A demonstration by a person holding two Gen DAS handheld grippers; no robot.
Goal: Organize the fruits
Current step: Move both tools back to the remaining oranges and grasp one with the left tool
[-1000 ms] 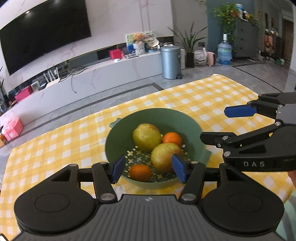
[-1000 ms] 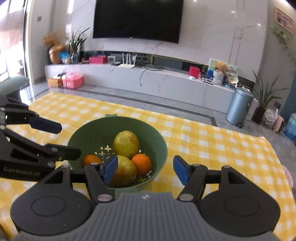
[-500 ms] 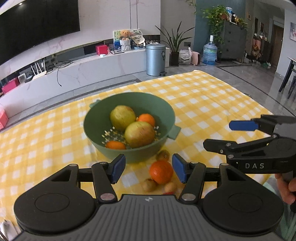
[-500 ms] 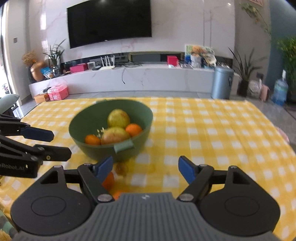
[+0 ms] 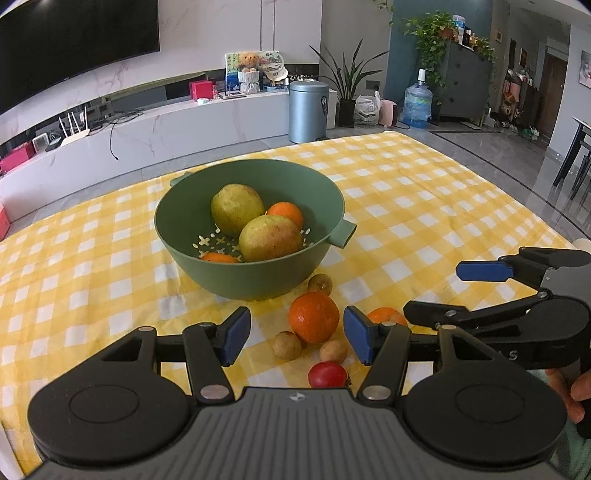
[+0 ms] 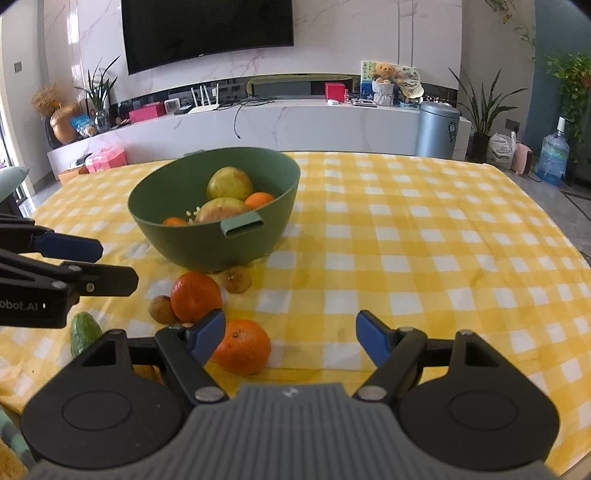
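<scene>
Between the spread blue fingers of the left gripper (image 5: 295,336) lies the loose fruit on the yellow checked tablecloth (image 5: 424,206): an orange (image 5: 314,316) sits just past the fingertips, nearer the right finger, with two small brown round fruits (image 5: 287,345) on its near side and a red one (image 5: 328,374) closest to the gripper body. A third small brown fruit (image 5: 320,283) rests beyond the orange, close against the foot of the green bowl (image 5: 255,277). A second orange (image 5: 386,315) peeks out just outside the left gripper's right finger.

Ahead of both pairs of fingers stands the bowl — a green colander with small cut-outs in its floor and a tab handle on its side. It holds two yellow-green pears (image 5: 271,238), one touching the other, and two oranges: one behind the nearer pear, one low at the front wall.

From the right wrist view, the right gripper (image 6: 290,336) also holds nothing, its fingers wide apart. The second orange (image 6: 242,347) lies just inside its left finger, touching or nearly touching the pad; I cannot tell which. Past that finger sit the first orange (image 6: 195,296) and a brown fruit beside it, and further left a green fruit (image 6: 84,332) lies near the table edge, below the left gripper's side-on fingers.

Beyond the table — a white marble TV console (image 6: 295,122), a dark television (image 6: 207,29) on the wall and a grey pedal bin (image 6: 437,129).
</scene>
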